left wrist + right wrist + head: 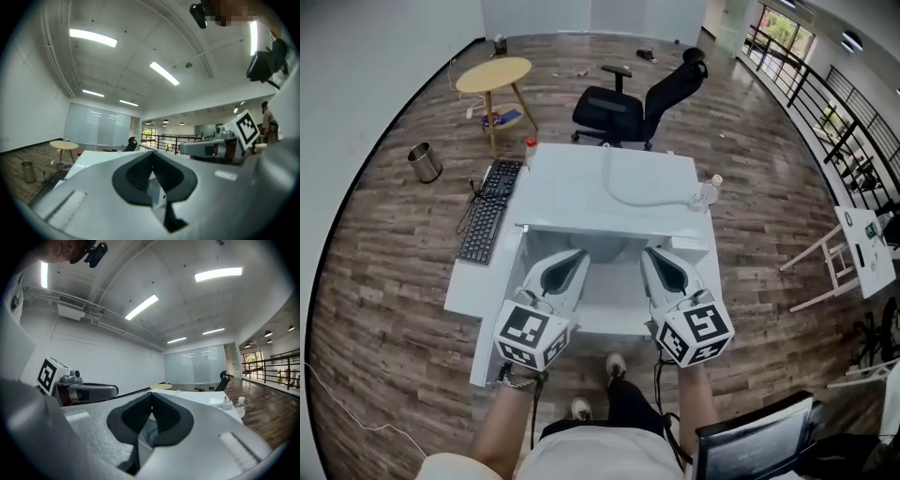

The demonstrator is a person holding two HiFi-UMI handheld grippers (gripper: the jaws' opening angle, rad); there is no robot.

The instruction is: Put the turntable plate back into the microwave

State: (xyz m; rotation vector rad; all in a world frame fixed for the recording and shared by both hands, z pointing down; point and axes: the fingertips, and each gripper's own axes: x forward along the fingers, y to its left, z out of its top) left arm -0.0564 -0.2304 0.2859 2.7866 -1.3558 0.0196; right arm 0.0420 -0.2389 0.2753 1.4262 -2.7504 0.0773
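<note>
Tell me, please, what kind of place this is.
Probably an open-plan office or lab: a black swivel office chair, a black computer keyboard on a white rectangular table, and a wood-plank floor beside a black metal railing.

Microwave (581,192) stands on the surface (471,284).
Keyboard (488,211) lies left of the microwave, bottle (710,191) right of it, office chair (630,105) behind it, round table (494,75) behind-left, bin (423,161) far left.

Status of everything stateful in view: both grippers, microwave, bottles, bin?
Left gripper: shut, empty.
Right gripper: shut, empty.
White microwave: front looks open toward the person.
Clear plastic water bottle: upright, capped.
Red-capped bottle: upright.
Round metal bin: upright on the floor.
</note>
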